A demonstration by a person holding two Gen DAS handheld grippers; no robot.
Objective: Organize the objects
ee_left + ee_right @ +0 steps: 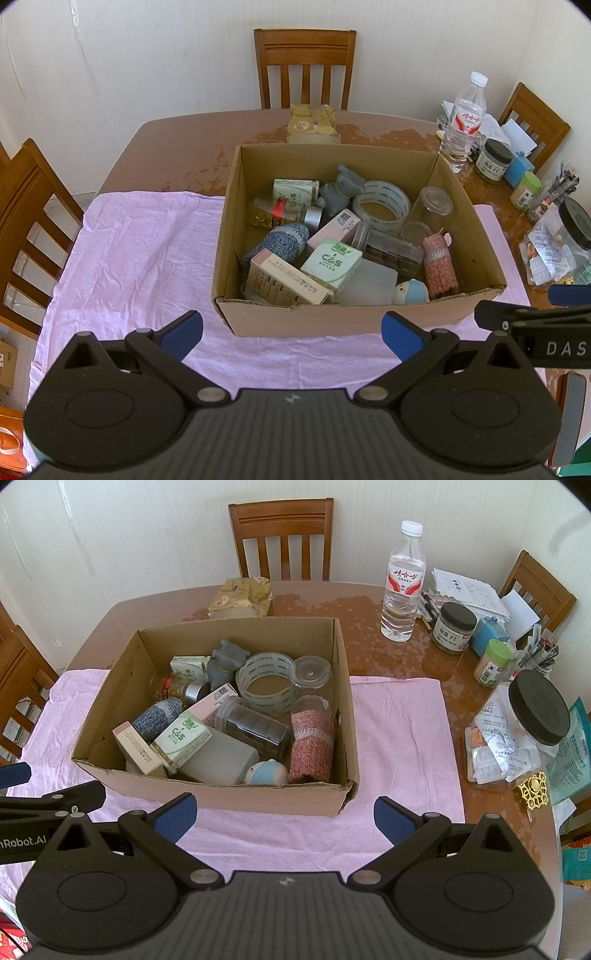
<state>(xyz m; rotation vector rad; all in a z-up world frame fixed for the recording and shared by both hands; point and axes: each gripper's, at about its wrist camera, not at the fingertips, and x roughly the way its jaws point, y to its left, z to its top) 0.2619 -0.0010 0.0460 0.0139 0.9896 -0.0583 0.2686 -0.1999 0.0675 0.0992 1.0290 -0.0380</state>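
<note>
Cardboard box (207, 797) of small things on the pink cloth (399, 738), both grippers empty

Tape roll (264, 686), cartons, jars and socks lie jumbled inside; this fits either unpacking ahead or gathering done. Left gripper (291, 338) and right gripper (282, 814) hover spread wide before the box, holding nothing. Worn wooden table (369, 613), bottle (400, 583), chairs, white wall

Both views are evenly and brightly lit by soft daylight. Glare is seen on the glossy brown table (373, 616) near the water bottle (402, 583). Soft shadows are cast inside the cardboard box (332, 317). Straight lines are bent strongly toward the edges by fisheye distortion, and the corners are vignetted black. Focus is held sharp almost throughout.
</note>
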